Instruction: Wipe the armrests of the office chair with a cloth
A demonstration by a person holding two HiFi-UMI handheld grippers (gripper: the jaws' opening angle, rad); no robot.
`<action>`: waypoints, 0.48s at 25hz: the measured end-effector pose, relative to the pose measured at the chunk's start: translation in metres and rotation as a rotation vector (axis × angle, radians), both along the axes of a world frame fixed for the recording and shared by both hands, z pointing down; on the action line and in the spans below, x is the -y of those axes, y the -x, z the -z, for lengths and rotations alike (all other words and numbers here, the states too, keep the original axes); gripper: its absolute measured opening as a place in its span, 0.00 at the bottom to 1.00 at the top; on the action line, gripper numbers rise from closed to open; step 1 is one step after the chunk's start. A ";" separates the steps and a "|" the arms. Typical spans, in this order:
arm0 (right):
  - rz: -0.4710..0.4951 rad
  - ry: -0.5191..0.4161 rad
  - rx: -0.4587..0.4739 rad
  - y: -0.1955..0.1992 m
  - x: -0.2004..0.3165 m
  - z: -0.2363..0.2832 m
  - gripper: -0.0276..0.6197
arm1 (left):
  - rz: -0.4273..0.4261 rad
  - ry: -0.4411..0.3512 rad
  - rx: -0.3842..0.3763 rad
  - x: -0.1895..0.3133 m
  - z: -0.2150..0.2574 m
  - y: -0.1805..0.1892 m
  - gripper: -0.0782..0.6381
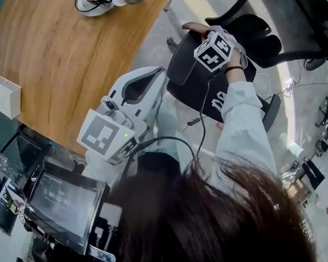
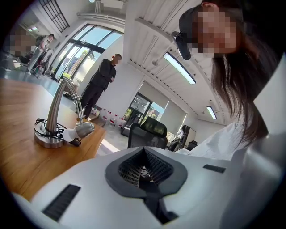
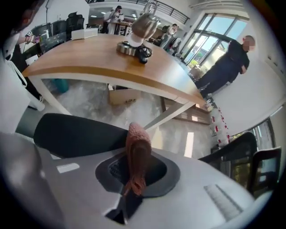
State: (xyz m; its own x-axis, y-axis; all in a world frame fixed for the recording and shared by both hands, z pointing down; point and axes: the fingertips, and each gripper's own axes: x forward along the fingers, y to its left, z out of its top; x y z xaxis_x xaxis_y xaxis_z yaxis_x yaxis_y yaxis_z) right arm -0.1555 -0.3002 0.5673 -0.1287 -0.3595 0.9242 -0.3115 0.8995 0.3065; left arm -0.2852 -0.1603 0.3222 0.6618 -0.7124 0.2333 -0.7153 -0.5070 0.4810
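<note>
Cloth (image 3: 136,154): dusty pink-brown. Armrest (image 3: 76,134): plain black. Worktop (image 1: 64,54): orange-brown wood grain. Marker cube (image 1: 214,50): black-and-white squares.

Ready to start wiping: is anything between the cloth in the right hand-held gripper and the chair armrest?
Nothing visible stands in the way. The cloth, clamped in the right hand-held gripper, pokes out right at the end of the black armrest, with no object between them.

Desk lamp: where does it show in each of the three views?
Head view: desk lamp at the top edge, partly cut off.
Left gripper view: lamp left of centre.
Right gripper view: lamp at top centre.
Shared landmark: the wooden table under it.
</note>
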 end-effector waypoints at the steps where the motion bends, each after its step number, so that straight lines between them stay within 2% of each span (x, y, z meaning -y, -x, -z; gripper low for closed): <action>1: 0.017 0.022 -0.023 0.001 -0.005 -0.010 0.08 | 0.008 0.001 0.000 0.000 0.000 0.001 0.11; 4: 0.040 0.062 -0.048 0.002 -0.015 -0.025 0.08 | 0.021 0.005 -0.001 -0.001 -0.001 0.003 0.11; 12: 0.128 0.161 -0.058 0.017 -0.040 -0.020 0.08 | 0.021 0.016 -0.020 -0.002 -0.003 -0.001 0.11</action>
State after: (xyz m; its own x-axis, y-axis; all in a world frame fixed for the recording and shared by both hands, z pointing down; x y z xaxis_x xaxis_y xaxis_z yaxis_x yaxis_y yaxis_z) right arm -0.1725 -0.2603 0.5869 -0.1085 -0.1910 0.9756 -0.1774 0.9693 0.1700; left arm -0.2838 -0.1579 0.3247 0.6512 -0.7228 0.2315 -0.7160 -0.4840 0.5030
